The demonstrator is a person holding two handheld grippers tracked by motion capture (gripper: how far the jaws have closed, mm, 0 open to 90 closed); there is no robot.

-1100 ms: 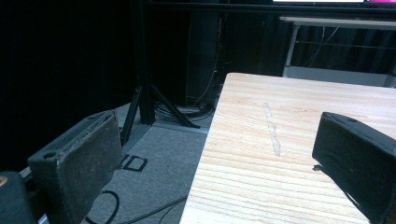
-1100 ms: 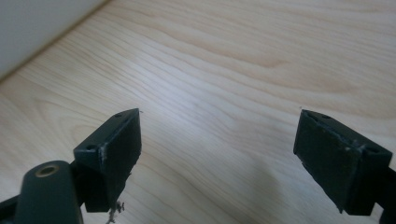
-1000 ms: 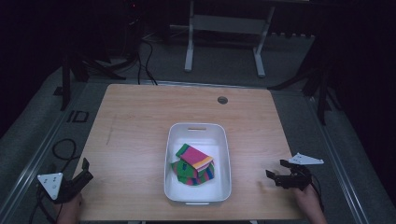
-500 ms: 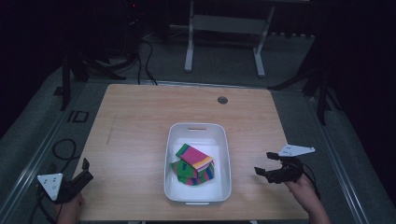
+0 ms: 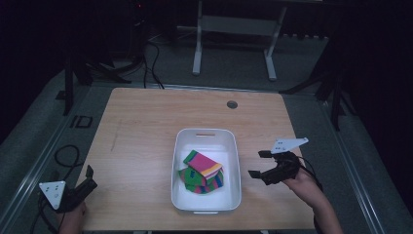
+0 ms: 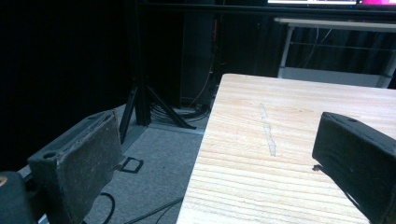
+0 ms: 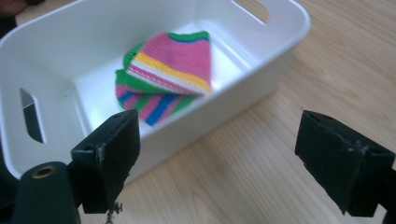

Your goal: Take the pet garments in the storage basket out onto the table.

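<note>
Movement is all on my right: the right claw (image 5: pixel 258 164), jaws wide and empty, has swung in from the desk's right edge toward the white bin (image 5: pixel 234 161) holding the striped cloths (image 5: pixel 202 171). Left claw (image 5: pixel 87 178) stays wide open at the near-left corner.

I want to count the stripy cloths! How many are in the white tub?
2, both in the white tub: a pink-topped striped cloth lies on a second striped cloth. More could be hidden underneath.

Left tongs (image 5: pixel 89 176) sit down at about 8 o'clock, jaws wide apart, empty. Right tongs (image 5: pixel 259 164) at 4 o'clock, also gaping, pointing toward 9.
</note>
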